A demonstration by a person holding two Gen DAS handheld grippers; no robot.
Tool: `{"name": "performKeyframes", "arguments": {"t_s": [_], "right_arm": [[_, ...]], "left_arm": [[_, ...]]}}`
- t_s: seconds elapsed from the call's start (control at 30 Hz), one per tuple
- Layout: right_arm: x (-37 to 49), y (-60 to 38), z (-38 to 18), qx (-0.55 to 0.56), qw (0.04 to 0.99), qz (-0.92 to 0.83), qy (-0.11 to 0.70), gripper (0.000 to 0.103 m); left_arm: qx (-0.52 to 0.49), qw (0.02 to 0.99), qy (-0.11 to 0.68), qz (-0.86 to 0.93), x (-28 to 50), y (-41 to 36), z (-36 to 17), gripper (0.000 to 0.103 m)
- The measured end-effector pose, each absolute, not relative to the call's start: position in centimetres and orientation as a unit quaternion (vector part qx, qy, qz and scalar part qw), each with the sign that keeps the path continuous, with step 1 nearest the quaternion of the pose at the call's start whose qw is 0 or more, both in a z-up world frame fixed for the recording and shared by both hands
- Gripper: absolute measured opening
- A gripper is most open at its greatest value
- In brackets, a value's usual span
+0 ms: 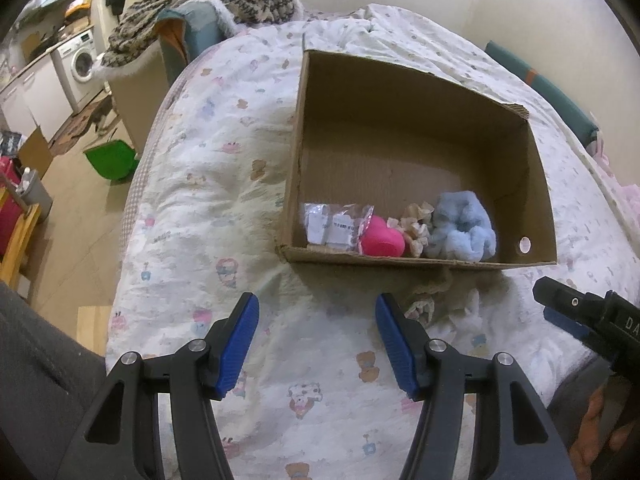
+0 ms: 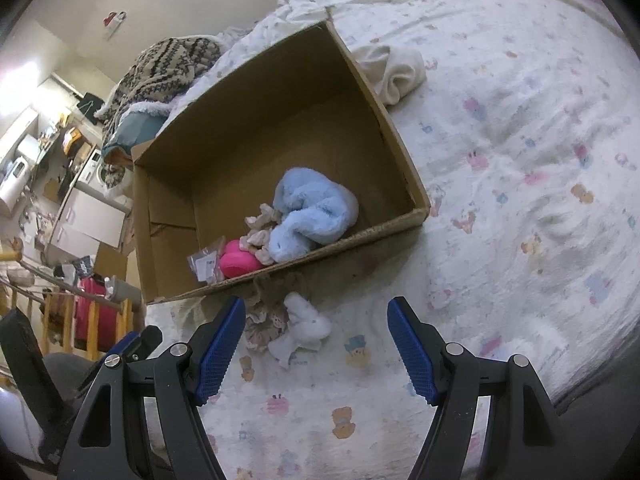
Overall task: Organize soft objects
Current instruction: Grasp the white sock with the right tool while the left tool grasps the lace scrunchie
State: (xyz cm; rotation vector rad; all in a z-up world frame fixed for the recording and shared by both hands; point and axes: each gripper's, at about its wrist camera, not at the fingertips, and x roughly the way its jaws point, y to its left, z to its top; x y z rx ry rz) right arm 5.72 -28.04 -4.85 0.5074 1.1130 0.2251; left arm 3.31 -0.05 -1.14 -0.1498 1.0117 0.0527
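An open cardboard box [image 1: 420, 128] [image 2: 280, 120] lies on the bed. Along its near wall lie a light blue fluffy toy [image 1: 460, 232] [image 2: 308, 212], a pink heart-shaped cushion [image 1: 382, 240] [image 2: 238, 262], a beige frilly scrunchie [image 1: 416, 224] [image 2: 260, 232] and small clear packets [image 1: 332, 226] [image 2: 206, 264]. Outside, just before the box, lie a patterned scrunchie [image 2: 264, 324] [image 1: 420, 308] and a small white soft item [image 2: 304, 328] [image 1: 468, 316]. My left gripper [image 1: 316, 344] is open and empty above the quilt. My right gripper [image 2: 316, 348] is open and empty, just short of the white item.
A printed white quilt [image 2: 520, 160] covers the bed. A rolled white cloth [image 2: 396, 70] lies beside the box's far right corner. A patterned knit blanket [image 1: 208, 4] is piled at the bed's far end. A green bin [image 1: 112, 158] and a washing machine [image 1: 80, 66] stand at left.
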Motion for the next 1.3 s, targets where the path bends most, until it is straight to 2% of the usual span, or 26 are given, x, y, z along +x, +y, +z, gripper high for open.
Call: {"name": "performKeyframes", "arguments": {"t_s": [0.33, 0.47, 0.6, 0.67, 0.73, 0.97, 1.3], "right_arm": [[7.2, -27.8, -8.9, 0.283, 0.755, 0.102, 0.583, 0.078], [8.2, -25.1, -11.0, 0.251, 0.735, 0.12, 0.618, 0.078], [8.8, -23.3, -12.0, 0.246, 0.736, 0.124, 0.618, 0.077], [8.9, -22.7, -12.0, 0.24, 0.743, 0.124, 0.613, 0.064], [8.9, -22.2, -12.2, 0.23, 0.74, 0.128, 0.62, 0.033], [7.7, -22.5, -10.5, 0.221, 0.752, 0.129, 0.607, 0.031], [5.9, -26.9, -7.8, 0.25, 0.779, 0.085, 0.569, 0.031]], "left_arm": [[-0.112, 0.863, 0.489, 0.051, 3.3, 1.6, -1.3, 0.057], [-0.13, 0.858, 0.494, 0.054, 3.4, 1.9, -1.5, 0.057], [-0.131, 0.857, 0.495, 0.054, 3.5, 1.9, -1.6, 0.057], [-0.129, 0.857, 0.496, 0.055, 3.5, 1.9, -1.6, 0.057], [-0.13, 0.855, 0.498, 0.056, 3.6, 1.9, -1.8, 0.057], [-0.125, 0.851, 0.508, 0.046, 3.9, 1.3, -2.5, 0.057], [-0.069, 0.85, 0.523, -0.017, 5.2, -3.5, -4.4, 0.057]]}}
